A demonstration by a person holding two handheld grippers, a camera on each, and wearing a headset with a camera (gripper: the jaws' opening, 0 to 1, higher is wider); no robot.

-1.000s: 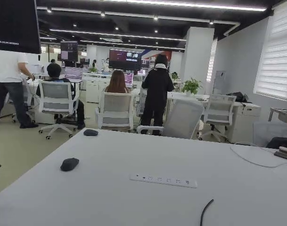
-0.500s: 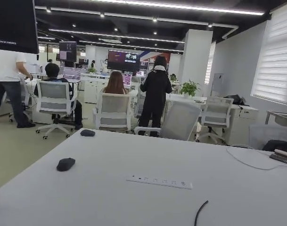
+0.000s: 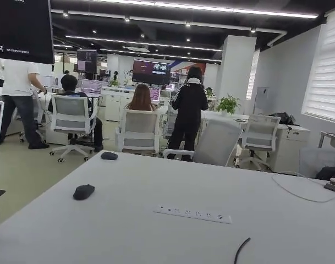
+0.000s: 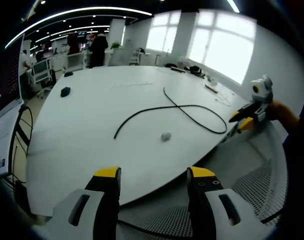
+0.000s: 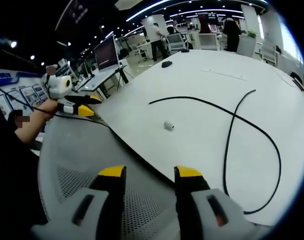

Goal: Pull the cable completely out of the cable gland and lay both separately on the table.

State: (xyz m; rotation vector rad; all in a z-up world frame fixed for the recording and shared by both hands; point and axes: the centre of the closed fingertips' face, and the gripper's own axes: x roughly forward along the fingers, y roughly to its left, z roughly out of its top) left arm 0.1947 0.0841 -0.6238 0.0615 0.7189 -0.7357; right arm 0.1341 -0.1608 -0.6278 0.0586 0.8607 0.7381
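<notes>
- Well, my left gripper (image 4: pixel 154 175) hangs just off the near edge of the white table (image 4: pixel 92 150). Its yellow-tipped jaws are spread apart with nothing between them.
- My right gripper (image 5: pixel 149 175) is released too, jaws parted and empty, over a grey mesh (image 5: pixel 142 207) beside the table edge.
- In the left gripper view the right gripper (image 4: pixel 237 122) sits at the far right by the table edge. In the right gripper view the left gripper (image 5: pixel 94 104) sits at the far left, so the two are well apart.
- The black cable (image 4: pixel 177 106) lies loose on the tabletop, curling into a loop that crosses over itself. Neither gripper touches it.
- The cable gland (image 4: pixel 165 136), a small pale grey piece, rests on the table by itself. It is near the cable but clear of it, in the hollow of the bend on the side nearer me.
- The right gripper view agrees: cable gland (image 5: pixel 168 125) on bare table, cable (image 5: pixel 235 112) crossing itself further off.
- From my head view I look out across the table. One black cable end (image 3: pixel 241 248) pokes in at the bottom edge, with a white power strip (image 3: pixel 192 214) beyond it and a dark mouse (image 3: pixel 83 191) to the left.
- Past the table, people sit and stand among office chairs and screens.
</notes>
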